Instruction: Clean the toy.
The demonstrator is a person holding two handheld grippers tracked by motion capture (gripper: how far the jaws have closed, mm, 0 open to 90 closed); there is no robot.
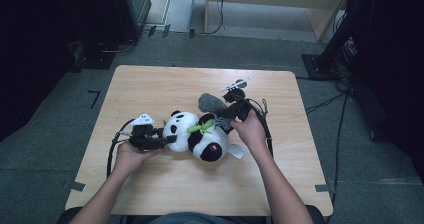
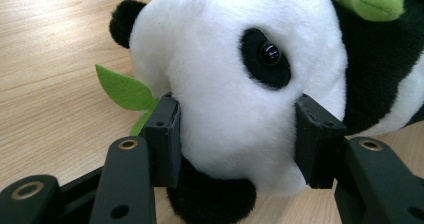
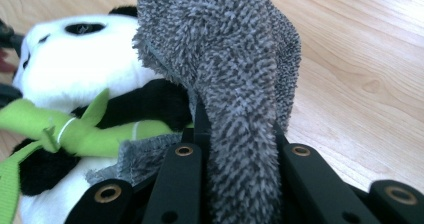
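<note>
Your left gripper (image 2: pixel 235 134) is squeezing the fluffy panda (image 1: pixel 197 134) by its head as it's lying mid-table, head pointing left, while your right gripper (image 3: pixel 235 134) is pinching a shaggy grey cloth (image 3: pixel 235 59).

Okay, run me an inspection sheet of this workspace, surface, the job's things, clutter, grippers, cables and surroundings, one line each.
Surface: light wooden table, bare around the toy.
Job's things: plush panda lying near the table's middle, green bamboo stalk across its chest; grey fluffy cloth by its upper side.
Clutter: nothing seen.
Grippers: left gripper has a jaw on each side of the panda's head, pads pressing the plush; right gripper is shut on the grey cloth, which stands up between its jaws.
Cables: a black cable loops from the left gripper over the table edge; another trails from the right gripper; more lie on the floor at right.
Surroundings: grey carpet, dark equipment stands at both sides, a pale wooden unit behind.
</note>
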